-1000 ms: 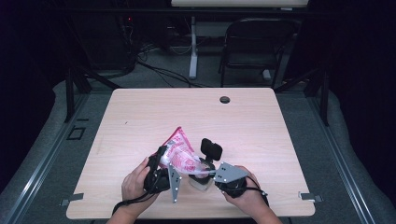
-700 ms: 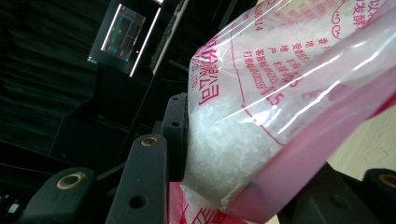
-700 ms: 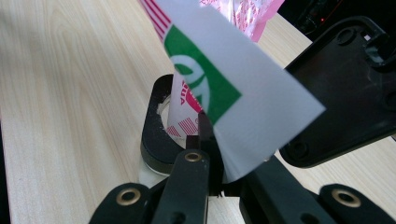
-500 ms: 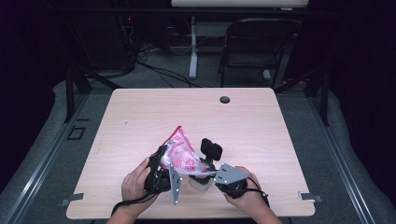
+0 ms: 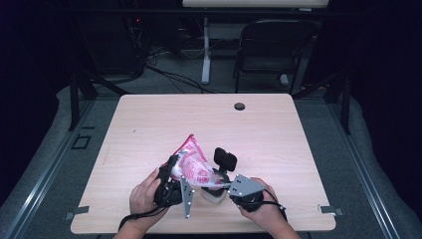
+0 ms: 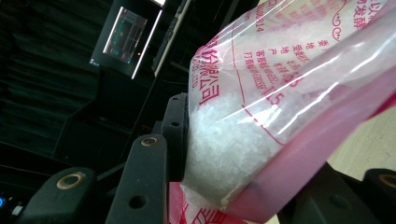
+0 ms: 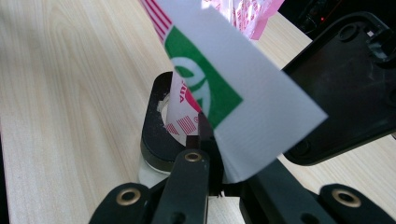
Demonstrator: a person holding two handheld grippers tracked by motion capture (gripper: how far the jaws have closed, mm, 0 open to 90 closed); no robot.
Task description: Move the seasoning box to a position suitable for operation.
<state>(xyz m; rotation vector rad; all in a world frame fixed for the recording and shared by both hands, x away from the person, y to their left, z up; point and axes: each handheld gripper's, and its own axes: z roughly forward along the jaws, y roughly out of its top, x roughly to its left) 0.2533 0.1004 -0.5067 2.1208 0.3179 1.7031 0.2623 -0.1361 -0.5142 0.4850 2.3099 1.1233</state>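
Bag [image 5: 191, 167] of white crystals slants down from the left gripper [image 5: 171, 172], clamped on its body, toward the jar [image 5: 214, 193] (open, lid [image 5: 225, 160] flipped back), right gripper [image 5: 226, 185] pinching its lower corner.

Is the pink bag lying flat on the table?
No: the left tongs hold the pink bag up, tilted above the table.

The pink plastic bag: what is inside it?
Inside the pink plastic bag, the left gripper view shows white coarse crystals heaped against the clear film beside a black jaw. Printed pink areas cover the rest, so how full it is cannot be seen.
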